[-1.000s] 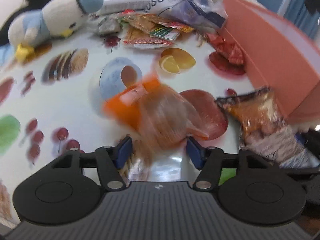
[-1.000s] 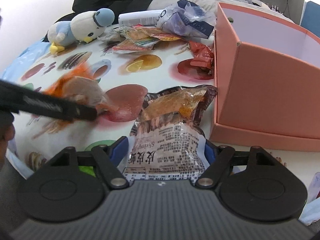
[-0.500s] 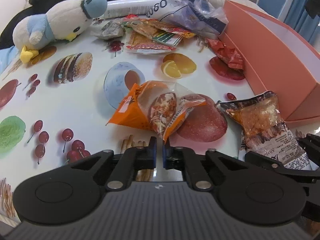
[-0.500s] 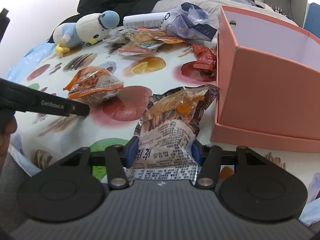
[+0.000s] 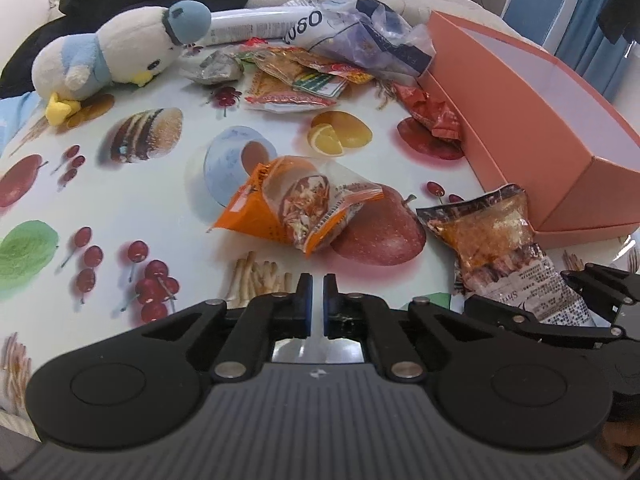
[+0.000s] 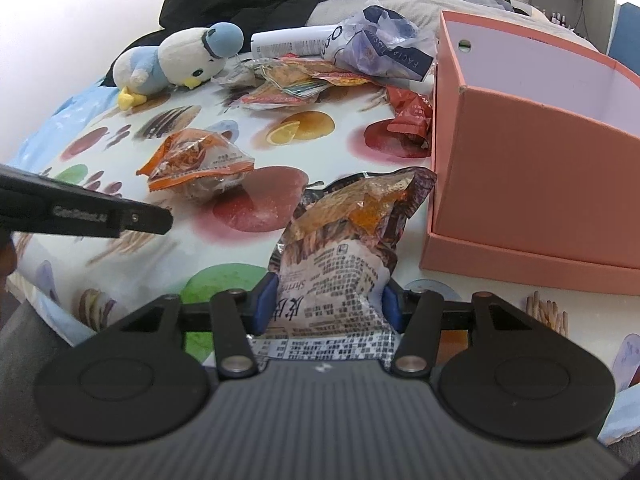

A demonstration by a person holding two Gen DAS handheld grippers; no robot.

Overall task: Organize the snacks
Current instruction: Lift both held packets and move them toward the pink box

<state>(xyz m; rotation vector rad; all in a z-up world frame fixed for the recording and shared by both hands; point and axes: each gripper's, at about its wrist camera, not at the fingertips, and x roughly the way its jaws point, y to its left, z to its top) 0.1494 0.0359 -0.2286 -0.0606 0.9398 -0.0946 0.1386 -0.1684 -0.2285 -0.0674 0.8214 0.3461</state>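
Observation:
My left gripper [image 5: 317, 300] is shut and empty, just short of an orange snack bag [image 5: 296, 204] that lies on the fruit-print table; the bag also shows in the right wrist view [image 6: 198, 164]. My right gripper [image 6: 328, 304] is shut on the near end of a brown and white shrimp snack bag [image 6: 340, 248], which also shows in the left wrist view [image 5: 500, 256]. A salmon-pink open box [image 6: 532, 184] stands to the right of that bag, also seen in the left wrist view [image 5: 532, 132].
A pile of snack packets [image 5: 296, 80] and a red packet [image 5: 432, 114] lie at the back by the box. A plush penguin [image 5: 116, 56], a white tube [image 5: 264, 26] and a blue plastic bag [image 5: 372, 36] sit behind. Dark clothing lies beyond.
My left gripper dropped the orange snack bag onto the table, closed empty and drew back. My right gripper closed on the shrimp snack bag.

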